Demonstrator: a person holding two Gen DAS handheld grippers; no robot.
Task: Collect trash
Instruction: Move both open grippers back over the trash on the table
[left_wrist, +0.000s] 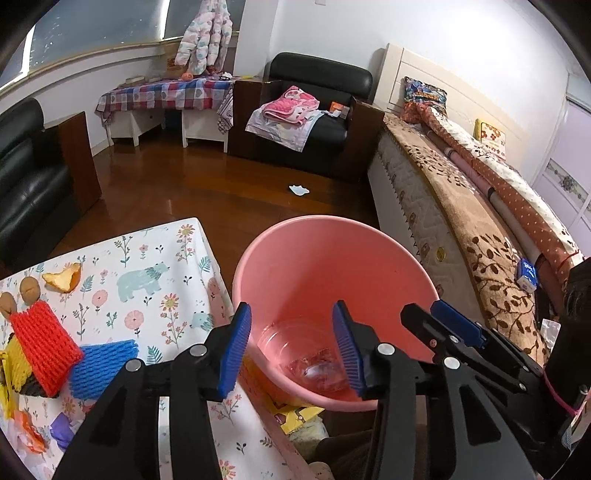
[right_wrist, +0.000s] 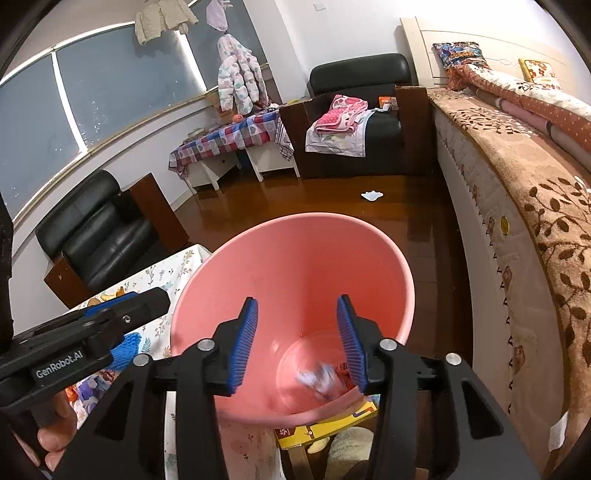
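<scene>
Both grippers, left (left_wrist: 291, 347) and right (right_wrist: 297, 343), hang spread and empty over the pink bin (right_wrist: 207, 291), which holds a clear cup (left_wrist: 295, 354) and crumpled wrapper (right_wrist: 319, 378); foam nets (left_wrist: 44, 343) and peel (left_wrist: 62, 278) remain on the table (left_wrist: 166, 258).

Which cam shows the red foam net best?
Left wrist: the red foam net lies in full view on the floral tablecloth, overlapping the blue net. Right wrist: the left gripper blocks that area; no red net visible.
</scene>
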